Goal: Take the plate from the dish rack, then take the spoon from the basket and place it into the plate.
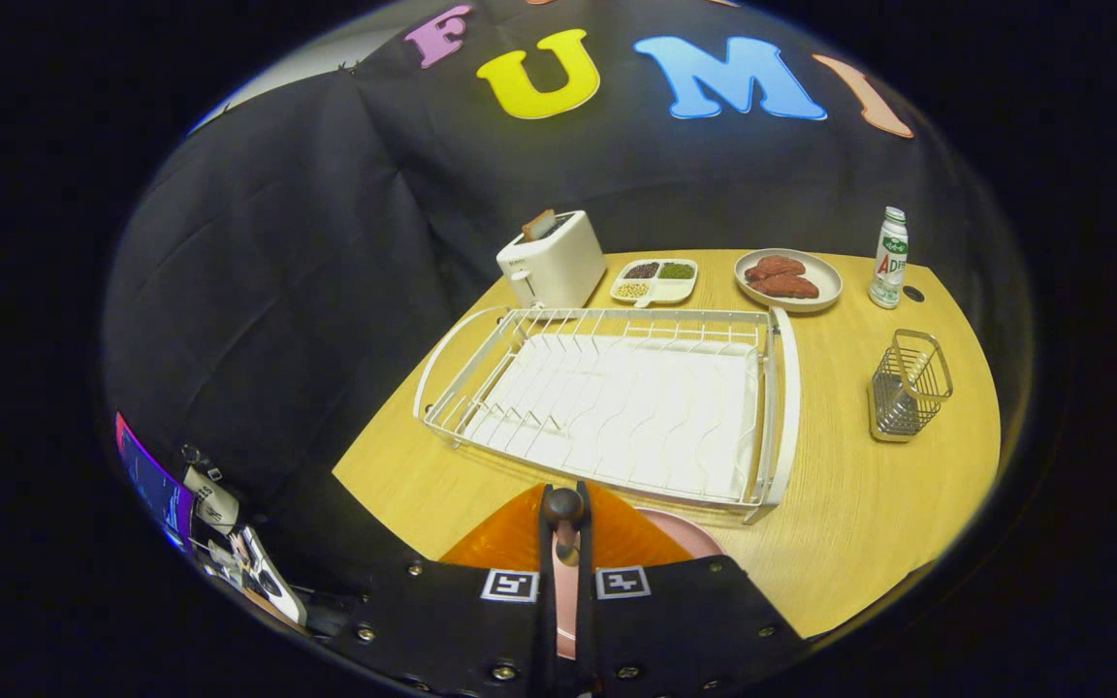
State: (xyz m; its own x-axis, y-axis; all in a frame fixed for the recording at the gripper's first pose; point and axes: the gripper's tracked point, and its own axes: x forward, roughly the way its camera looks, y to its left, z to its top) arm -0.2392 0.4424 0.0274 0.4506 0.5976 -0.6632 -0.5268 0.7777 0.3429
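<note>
Gripper (565,543) clenched on spoon (564,519) — dark handle end up between fingers, slim, stiff, light, likely slippery, so keep grip near handle. Pink plate (680,533) on desk (840,504) just below fingers, rack (617,407) at 12 o'clock, basket (908,388) at 2 o'clock.

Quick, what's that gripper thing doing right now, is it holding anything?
Gripper: fingers nearly together, clamped on the dark handle of the spoon, over the pink plate.

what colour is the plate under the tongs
Pink, in the gripper view: the plate lies below the tongs, which grip a spoon.
</note>
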